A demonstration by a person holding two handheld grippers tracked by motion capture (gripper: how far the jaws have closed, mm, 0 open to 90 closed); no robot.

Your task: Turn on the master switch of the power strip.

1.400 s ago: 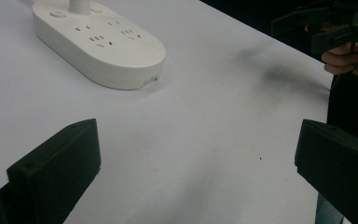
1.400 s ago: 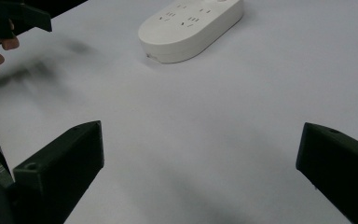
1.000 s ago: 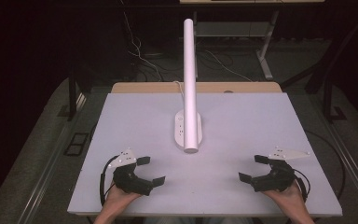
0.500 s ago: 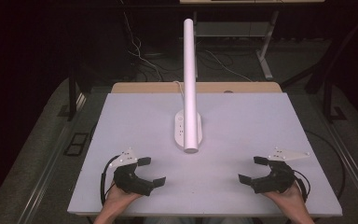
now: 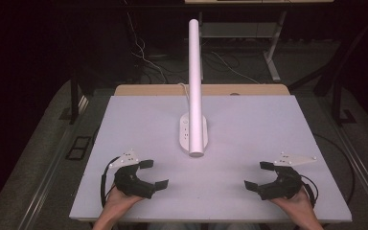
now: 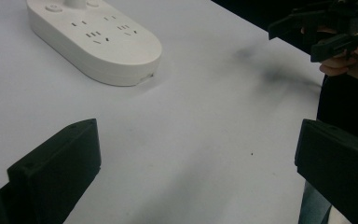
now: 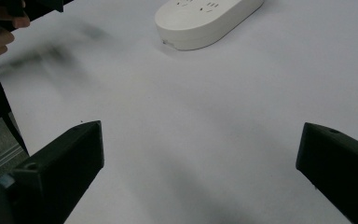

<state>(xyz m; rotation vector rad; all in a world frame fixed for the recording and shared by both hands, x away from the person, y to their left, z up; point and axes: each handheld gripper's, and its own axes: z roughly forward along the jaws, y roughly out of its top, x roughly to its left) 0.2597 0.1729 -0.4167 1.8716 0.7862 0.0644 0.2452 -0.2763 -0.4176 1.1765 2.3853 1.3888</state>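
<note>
White table (image 5: 268, 143) bears a power strip (image 5: 193, 132); dark room behind.

It looks like a lab or test room: a plain white bench (image 5: 249, 124) stands on grey carpet (image 5: 43, 143) in a dark space, with loose cables (image 5: 139, 52) and metal desk legs (image 5: 270, 57) behind it and a white power strip (image 5: 186, 132) at its middle.

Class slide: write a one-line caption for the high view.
Two hand-held grippers, left gripper and right gripper, rest open near a white power strip on a pale table.
</note>
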